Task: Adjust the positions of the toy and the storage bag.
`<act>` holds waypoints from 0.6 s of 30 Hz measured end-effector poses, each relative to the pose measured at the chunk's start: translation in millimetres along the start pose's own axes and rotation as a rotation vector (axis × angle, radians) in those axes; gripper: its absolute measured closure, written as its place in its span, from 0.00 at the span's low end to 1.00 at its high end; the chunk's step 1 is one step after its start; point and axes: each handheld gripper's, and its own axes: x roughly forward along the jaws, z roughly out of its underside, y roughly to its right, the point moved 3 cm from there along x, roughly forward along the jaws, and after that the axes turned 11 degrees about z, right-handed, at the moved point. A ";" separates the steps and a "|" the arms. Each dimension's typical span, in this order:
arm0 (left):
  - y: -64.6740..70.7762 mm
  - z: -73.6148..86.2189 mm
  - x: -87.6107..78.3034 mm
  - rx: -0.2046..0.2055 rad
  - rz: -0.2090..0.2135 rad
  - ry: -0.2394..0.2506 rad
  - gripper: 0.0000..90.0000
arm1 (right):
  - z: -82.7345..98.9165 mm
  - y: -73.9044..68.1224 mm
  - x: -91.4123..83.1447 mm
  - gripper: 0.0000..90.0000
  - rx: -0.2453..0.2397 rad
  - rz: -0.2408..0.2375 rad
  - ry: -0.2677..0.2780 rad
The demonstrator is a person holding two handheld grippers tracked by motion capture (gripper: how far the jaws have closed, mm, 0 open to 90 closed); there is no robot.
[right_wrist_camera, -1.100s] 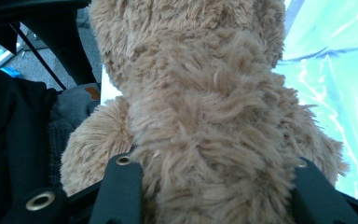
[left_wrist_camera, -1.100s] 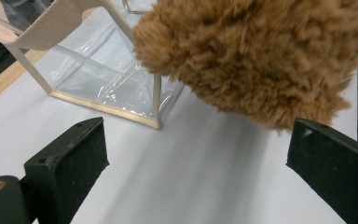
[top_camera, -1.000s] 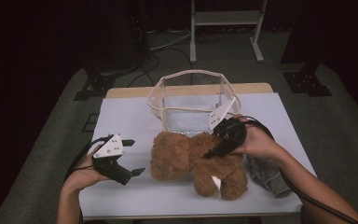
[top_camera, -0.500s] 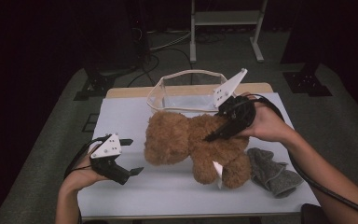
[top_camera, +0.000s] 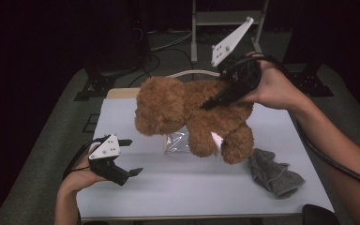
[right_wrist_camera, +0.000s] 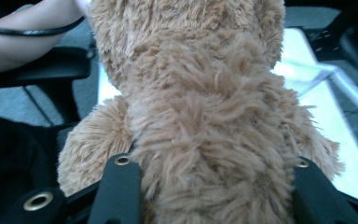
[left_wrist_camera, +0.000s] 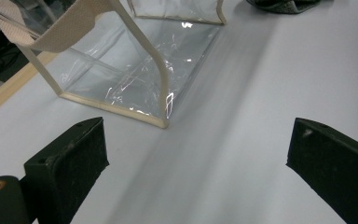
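A brown teddy bear [top_camera: 168,105] hangs in the air above the white table [top_camera: 192,192], lying level with its head to the left. My right gripper [top_camera: 212,102] is shut on its back; in the right gripper view the fur [right_wrist_camera: 205,116] bulges between the two black jaws. A clear plastic bag with beige trim [left_wrist_camera: 121,79] stands open behind and below the bear, with part of its rim [top_camera: 192,73] visible above the bear. At the table's front left, my left gripper [top_camera: 127,171] rests low with its jaws wide open and nothing between them [left_wrist_camera: 196,168].
A crumpled grey cloth [top_camera: 274,171] lies on the table at the right, below the bear's legs. A metal rack [top_camera: 225,18] and cables stand on the dark floor behind the table. The person's right forearm [top_camera: 328,140] crosses the table's right side.
My right gripper has risen with the teddy bear, lifting it off the table to hang in front of the bag. The left gripper has stayed put.
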 end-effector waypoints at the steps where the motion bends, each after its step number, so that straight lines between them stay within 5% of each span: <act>1: -0.1 0.2 -0.1 0.002 0.000 0.000 0.05 | -3.8 3.4 -1.8 0.64 0.002 0.011 -0.002; 18: -1.5 4.8 -3.0 -0.001 0.004 0.003 0.04 | -47.4 47.7 4.9 0.63 0.009 0.027 -0.035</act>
